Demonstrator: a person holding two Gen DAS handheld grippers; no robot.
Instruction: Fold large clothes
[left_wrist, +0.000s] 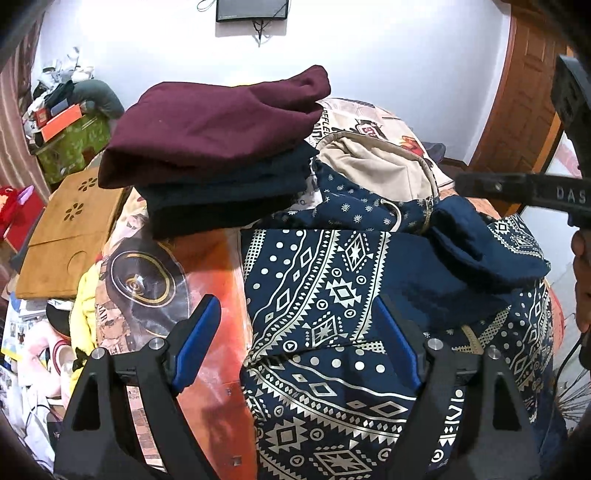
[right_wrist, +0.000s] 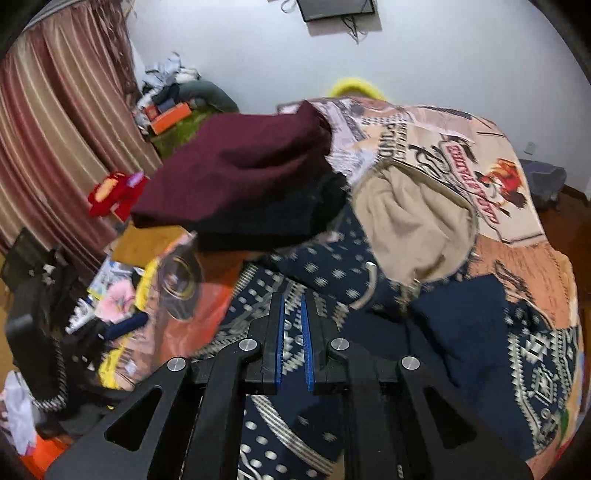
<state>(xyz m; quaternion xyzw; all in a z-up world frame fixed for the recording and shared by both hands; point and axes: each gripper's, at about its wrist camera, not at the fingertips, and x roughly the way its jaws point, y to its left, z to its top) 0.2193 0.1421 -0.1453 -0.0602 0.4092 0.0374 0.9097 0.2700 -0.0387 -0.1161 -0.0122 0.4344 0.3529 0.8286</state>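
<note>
A navy garment with a white geometric print (left_wrist: 332, 295) (right_wrist: 280, 295) lies spread on the bed, its beige-lined hood (left_wrist: 373, 166) (right_wrist: 406, 225) at the far end and a plain navy sleeve (left_wrist: 476, 240) folded across it. My left gripper (left_wrist: 297, 328) hovers over the garment's left edge, open and with nothing between its blue pads. My right gripper (right_wrist: 293, 317) hangs over the garment's middle, shut and with nothing in it. Its black body (left_wrist: 524, 192) shows at the right edge of the left wrist view. A stack of folded clothes, maroon on top (left_wrist: 214, 125) (right_wrist: 236, 166), sits beyond the garment.
The bed carries an orange printed cover (left_wrist: 210, 269) (right_wrist: 517, 266). Left of the bed are a wooden lap table (left_wrist: 70, 225), a green box piled with clutter (left_wrist: 74, 144) and loose items on the floor (right_wrist: 110, 302). A striped curtain (right_wrist: 55, 129) hangs left, and a wooden door (left_wrist: 524, 96) stands right.
</note>
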